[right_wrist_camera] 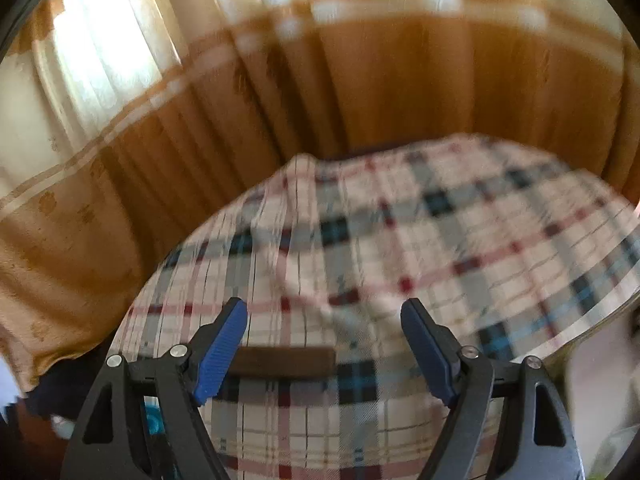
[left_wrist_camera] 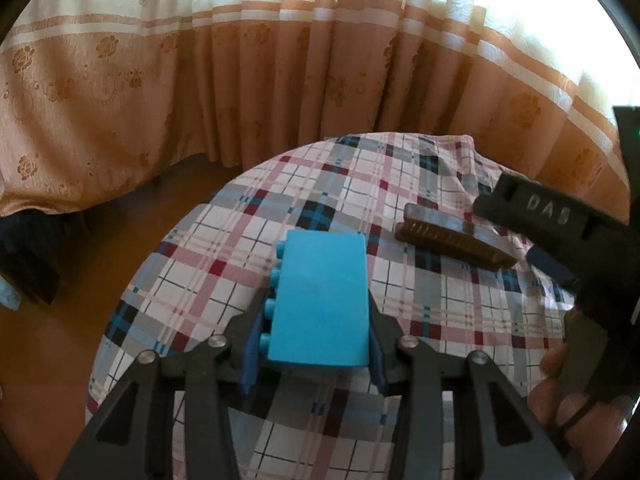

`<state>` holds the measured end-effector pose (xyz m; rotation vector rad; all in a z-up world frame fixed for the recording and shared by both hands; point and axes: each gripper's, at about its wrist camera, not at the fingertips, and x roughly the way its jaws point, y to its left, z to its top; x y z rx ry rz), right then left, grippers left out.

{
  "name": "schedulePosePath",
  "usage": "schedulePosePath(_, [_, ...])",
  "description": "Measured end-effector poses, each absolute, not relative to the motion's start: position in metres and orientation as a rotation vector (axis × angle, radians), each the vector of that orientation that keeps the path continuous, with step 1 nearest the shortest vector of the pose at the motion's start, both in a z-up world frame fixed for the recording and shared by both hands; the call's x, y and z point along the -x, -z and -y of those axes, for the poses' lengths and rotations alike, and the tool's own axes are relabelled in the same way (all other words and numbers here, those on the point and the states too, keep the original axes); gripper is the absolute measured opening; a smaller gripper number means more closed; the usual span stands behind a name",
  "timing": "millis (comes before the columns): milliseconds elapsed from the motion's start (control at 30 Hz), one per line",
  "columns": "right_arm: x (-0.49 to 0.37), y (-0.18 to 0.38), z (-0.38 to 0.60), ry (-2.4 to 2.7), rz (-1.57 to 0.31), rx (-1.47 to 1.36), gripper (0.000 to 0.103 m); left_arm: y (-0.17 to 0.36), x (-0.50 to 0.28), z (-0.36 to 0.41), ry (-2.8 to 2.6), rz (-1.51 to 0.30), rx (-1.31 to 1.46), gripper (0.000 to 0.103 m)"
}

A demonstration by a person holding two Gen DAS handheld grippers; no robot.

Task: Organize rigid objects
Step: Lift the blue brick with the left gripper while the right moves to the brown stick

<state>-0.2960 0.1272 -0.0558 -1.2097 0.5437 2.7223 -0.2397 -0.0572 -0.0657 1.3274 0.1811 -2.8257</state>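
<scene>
My left gripper is shut on a light blue toy brick with studs on its left side, held over the plaid-covered table. A brown brush-like block lies on the cloth to the right, with the right gripper's body just beside it. In the blurred right wrist view my right gripper is open and empty, with the brown block lying crosswise on the cloth between its blue pads.
Orange and cream curtains hang close behind the round table. The wooden floor shows to the left below the table edge. A hand holds the right gripper at the lower right.
</scene>
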Motion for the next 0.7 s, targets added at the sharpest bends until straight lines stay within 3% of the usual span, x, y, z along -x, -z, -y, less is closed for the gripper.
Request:
schedulePosePath(367, [0.275, 0.057, -0.102, -2.762, -0.443, 1.392, 0.081, 0.065, 0.239, 0.058, 2.83, -0.199, -1.324, 0.043])
schedulePosePath(700, [0.255, 0.031, -0.09, -2.843, -0.118, 1.234, 0.08, 0.065, 0.238, 0.061, 2.839, -0.242, -1.319, 0.042])
